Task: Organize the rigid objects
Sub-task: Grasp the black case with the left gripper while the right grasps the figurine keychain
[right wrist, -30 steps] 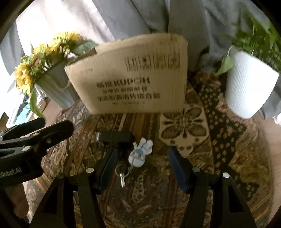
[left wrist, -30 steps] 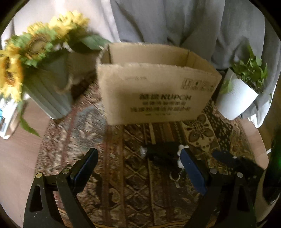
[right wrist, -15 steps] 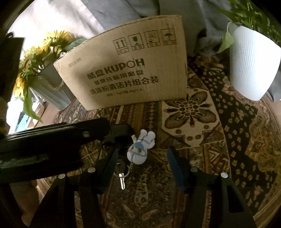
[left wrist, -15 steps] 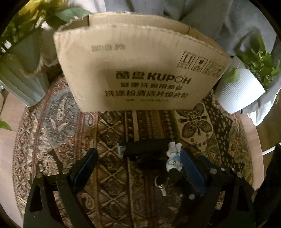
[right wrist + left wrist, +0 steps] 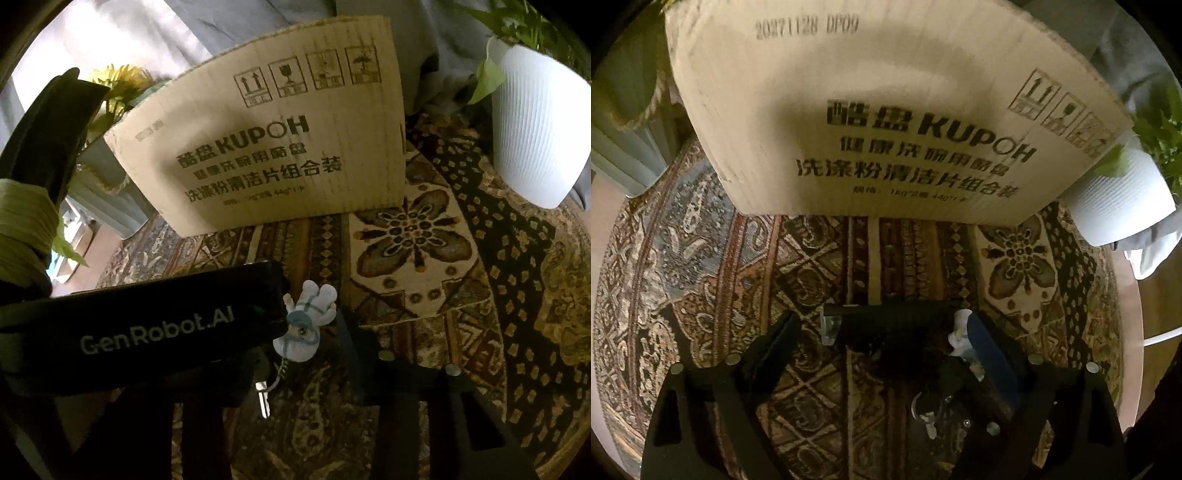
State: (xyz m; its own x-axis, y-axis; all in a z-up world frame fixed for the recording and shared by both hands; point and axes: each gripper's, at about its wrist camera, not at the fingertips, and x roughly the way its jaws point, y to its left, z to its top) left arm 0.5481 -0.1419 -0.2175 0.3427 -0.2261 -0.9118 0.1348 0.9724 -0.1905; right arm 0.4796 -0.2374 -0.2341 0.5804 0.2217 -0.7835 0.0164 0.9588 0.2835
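Note:
A black cylinder-shaped object (image 5: 897, 321) with a clear end lies on the patterned cloth (image 5: 738, 277) in front of the cardboard box (image 5: 886, 129). My left gripper (image 5: 882, 332) straddles it with jaws closing, and gaps remain at both pads. Beside it lies a white astronaut keychain (image 5: 306, 325) with a small key (image 5: 263, 400). My right gripper (image 5: 303, 332) is closing around the figure. Its right finger (image 5: 351, 347) stands close to the figure, while its left finger is hidden behind the left gripper's black body (image 5: 147, 332).
The box (image 5: 277, 166) stands upright just beyond the objects. A white ribbed plant pot (image 5: 535, 129) is at the right, and a grey vase (image 5: 624, 122) with sunflowers at the left. A person in grey clothing stands behind the box.
My left gripper has dropped and moved in over the black object, so the box fills its view. Its body now covers the left of the right wrist view. The right jaws have narrowed around the figure.

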